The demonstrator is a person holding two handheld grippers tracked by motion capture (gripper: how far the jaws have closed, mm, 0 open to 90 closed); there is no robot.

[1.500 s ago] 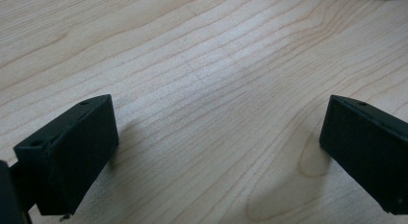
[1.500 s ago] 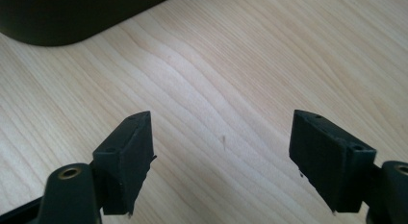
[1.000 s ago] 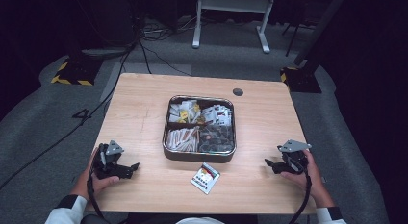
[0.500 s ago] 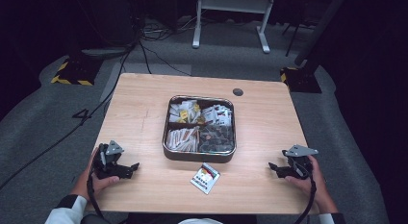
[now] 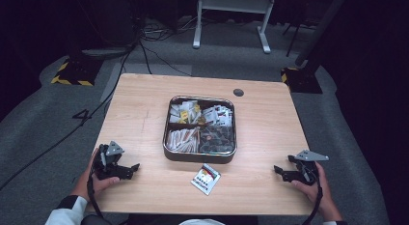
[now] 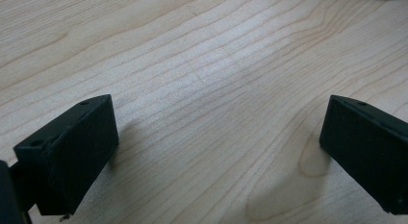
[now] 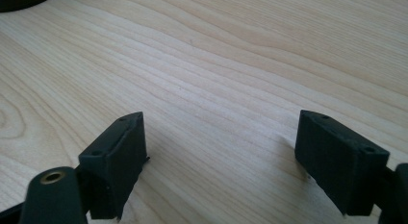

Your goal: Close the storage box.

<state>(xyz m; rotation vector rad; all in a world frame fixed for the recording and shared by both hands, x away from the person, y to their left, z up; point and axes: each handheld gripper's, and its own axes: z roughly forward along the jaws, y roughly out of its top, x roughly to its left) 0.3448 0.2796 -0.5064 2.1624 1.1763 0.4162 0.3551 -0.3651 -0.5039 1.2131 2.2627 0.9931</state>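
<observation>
Two grippers parked at the near corners of the desk (image 5: 144,109), nothing held

Your left gripper (image 5: 131,170) lies low over bare wood, its jaws spread wide and empty; your right gripper (image 5: 281,173) has just been opening its jaws, with only wood grain between them. The packet (image 5: 206,178) lies flat between your hands, just in front of the metal tray (image 5: 200,156) of sorted sachets, apart from both grippers, likely left outside the tray to be picked up and filed into a compartment

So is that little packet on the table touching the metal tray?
Apart. The high view shows a strip of bare wood between the packet and the tray's near rim.
</observation>
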